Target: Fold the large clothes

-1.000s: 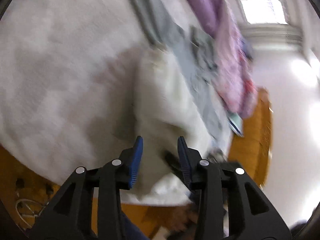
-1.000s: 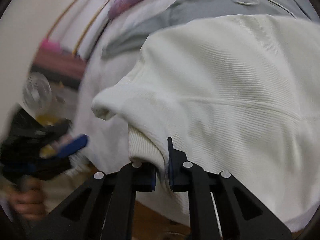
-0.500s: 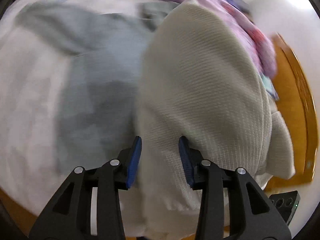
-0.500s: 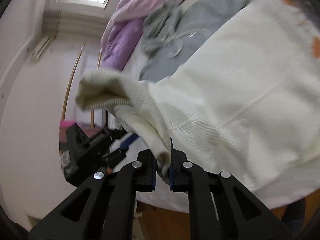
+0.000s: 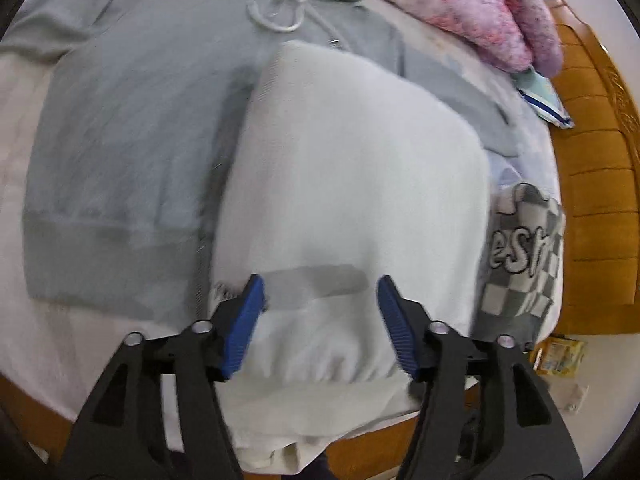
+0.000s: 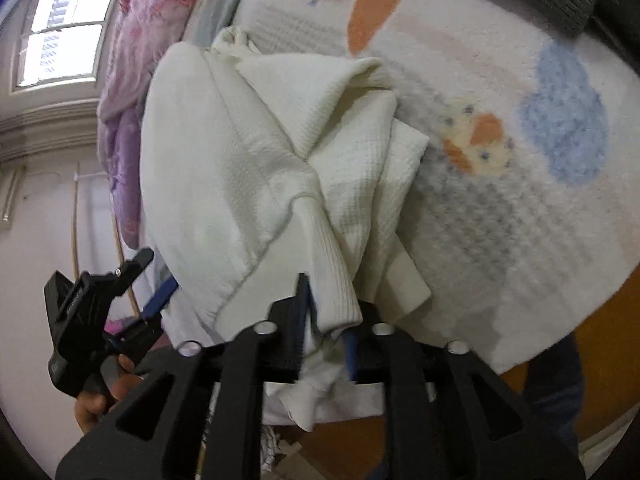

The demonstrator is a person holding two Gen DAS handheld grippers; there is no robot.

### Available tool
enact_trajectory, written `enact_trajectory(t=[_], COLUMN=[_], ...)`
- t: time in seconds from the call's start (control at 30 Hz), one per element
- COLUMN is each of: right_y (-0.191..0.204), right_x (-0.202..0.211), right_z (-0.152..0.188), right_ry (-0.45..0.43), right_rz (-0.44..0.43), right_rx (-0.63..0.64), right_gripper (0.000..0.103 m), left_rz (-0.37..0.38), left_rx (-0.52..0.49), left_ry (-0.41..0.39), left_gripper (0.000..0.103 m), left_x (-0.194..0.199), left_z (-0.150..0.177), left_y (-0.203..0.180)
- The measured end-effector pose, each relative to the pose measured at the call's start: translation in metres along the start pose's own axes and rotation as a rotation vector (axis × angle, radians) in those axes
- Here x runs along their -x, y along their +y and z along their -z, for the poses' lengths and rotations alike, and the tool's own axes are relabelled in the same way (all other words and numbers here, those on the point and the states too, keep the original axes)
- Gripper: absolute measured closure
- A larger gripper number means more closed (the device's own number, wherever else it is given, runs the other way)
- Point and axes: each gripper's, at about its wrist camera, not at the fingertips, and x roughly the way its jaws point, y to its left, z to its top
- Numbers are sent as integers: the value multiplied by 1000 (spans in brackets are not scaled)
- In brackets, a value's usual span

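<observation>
A cream knit sweater [image 5: 352,184] lies folded on the bed near its front edge, on top of a grey hoodie [image 5: 132,120]. My left gripper [image 5: 320,320] is open wide just above the sweater's near hem, holding nothing. In the right wrist view the sweater [image 6: 224,168] is bunched with its sleeve folded over the body. My right gripper [image 6: 326,320] has its jaws parted around the ribbed cuff [image 6: 332,280], which hangs loosely between them. The left gripper [image 6: 120,304] shows at the left of that view.
A grey checkered garment with lettering [image 5: 524,264] lies right of the sweater. A pink and purple fluffy blanket [image 5: 480,8] is at the back. The wooden bed frame [image 5: 596,184] runs along the right. A patterned white blanket [image 6: 500,140] covers the bed.
The right gripper swung the sleeve over the sweater body and its jaws have parted from the cuff. The left gripper moved over the sweater's hem and opened wider.
</observation>
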Motion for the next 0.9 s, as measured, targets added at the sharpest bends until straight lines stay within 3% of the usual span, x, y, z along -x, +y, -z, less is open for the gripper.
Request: enact_trajectory(t=[0.07,0.13,0.2,0.3,0.47,0.7,0.77,0.83,0.9], right_y=[0,0,-5,-18,-33,-40,-39,-34,-28], right_x=[12,18,19,12,-17,-35,-36,-41,-42], right_z=[-4,-9,-14,-18,-17,-19,-19,-12,-10], right_ry=[-3,-2,8,57,149,173,193,253,224], right_rz=[49,87,110,68,-5,-85,-157,-269,-224], right_rx=[24,43,55,68,14,-63,-117,-158,-114], right_gripper=[73,55,45,34,34,15,16,25,25], left_rz=[-8,-8,-8,-29,-35,-33,-18,-9,-1], left_rx=[24,60,95,112,114,84,107,112,110], left_ry=[4,33,64,97,111,156,167,172,177], left_gripper=[32,32,32,30,27,25,25,25,25], left_x=[6,4,0,-8,-21,-27,-28,-29,-29], left_z=[11,21,30,43,51,44,43,41,39], left_y=[11,26,39,50,56,56,59,61,62])
